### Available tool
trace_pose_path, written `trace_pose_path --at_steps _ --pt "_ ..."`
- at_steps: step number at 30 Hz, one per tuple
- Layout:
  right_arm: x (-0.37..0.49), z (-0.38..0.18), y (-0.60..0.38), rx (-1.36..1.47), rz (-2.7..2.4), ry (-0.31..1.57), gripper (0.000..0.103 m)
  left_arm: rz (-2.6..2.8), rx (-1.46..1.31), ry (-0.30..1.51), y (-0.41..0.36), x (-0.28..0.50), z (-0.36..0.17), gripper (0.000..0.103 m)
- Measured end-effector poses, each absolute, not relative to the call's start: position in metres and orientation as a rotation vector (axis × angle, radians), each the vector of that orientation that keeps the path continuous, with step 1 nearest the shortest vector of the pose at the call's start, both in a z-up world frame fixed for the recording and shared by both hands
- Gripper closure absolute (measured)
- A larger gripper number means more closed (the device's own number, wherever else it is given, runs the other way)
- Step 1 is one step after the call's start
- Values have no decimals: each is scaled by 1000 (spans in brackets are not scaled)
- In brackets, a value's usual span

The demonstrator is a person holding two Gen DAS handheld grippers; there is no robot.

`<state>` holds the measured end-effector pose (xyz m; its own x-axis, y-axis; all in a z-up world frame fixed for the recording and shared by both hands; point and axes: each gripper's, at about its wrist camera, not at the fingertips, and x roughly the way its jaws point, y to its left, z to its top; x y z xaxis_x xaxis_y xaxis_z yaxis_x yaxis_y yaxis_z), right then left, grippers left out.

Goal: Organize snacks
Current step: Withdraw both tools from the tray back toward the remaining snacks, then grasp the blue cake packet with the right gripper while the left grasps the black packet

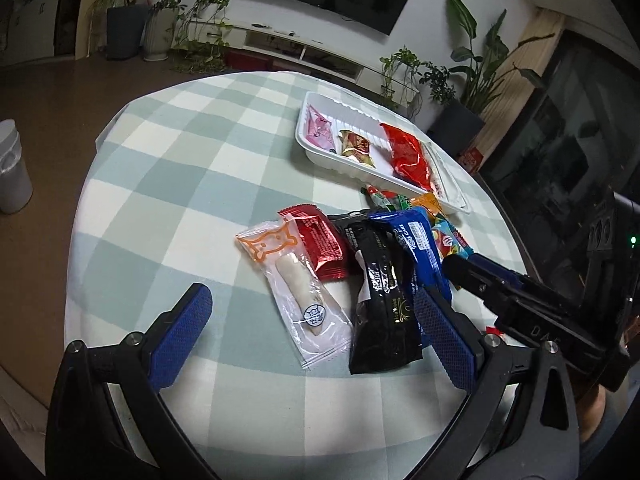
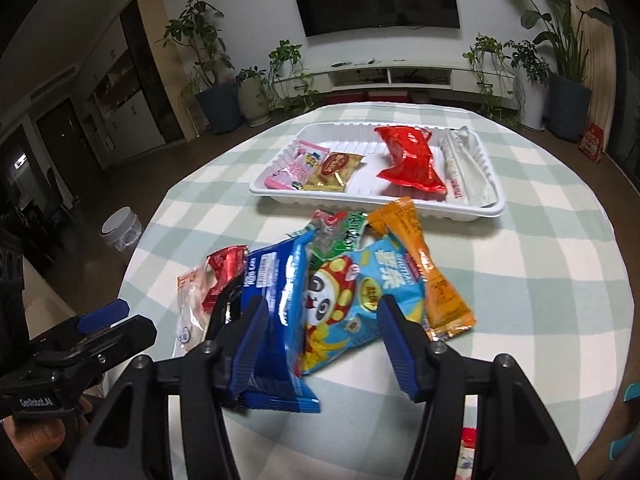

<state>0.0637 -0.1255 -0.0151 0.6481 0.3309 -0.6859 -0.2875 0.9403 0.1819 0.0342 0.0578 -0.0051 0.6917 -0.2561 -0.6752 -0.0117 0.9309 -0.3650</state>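
Left wrist view: the left gripper (image 1: 316, 320) hangs with jaws wide and nothing pressed between them, straddling the clear sausage packet (image 1: 298, 292) and the black packet (image 1: 382, 300); these two lie side by side in the loose heap on the near side of the white tray (image 1: 320, 156), likely because they are yet to be sorted; the tray already holds a pink packet (image 1: 320, 130), a gold sweet (image 1: 356, 146) and a red packet (image 1: 410, 156), laid in a row; the checked surface (image 1: 180, 168) to the left of the tray is bare, leaving easy room to swing in.

Right wrist view: the right gripper (image 2: 320, 340) has its jaws half-narrowed around the blue packet (image 2: 276, 312) and the panda snack bag (image 2: 352, 300); whether the pads press yet I cannot tell; the orange sachet (image 2: 432, 272) lies between bag and tray, so a lift towards the tray's near rim (image 2: 360, 204) should clear it; the gap in the tray beside the red packet looks free.
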Motion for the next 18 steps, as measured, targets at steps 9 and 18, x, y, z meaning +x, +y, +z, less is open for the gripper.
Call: trace_pose_path --at_steps 9,18 --pt "62 -20 -96 -8 374 799 42 -136 -374 819 61 38 -10 1" --pt "57 -20 -89 -61 397 791 52 -137 -378 807 61 36 -8 1"
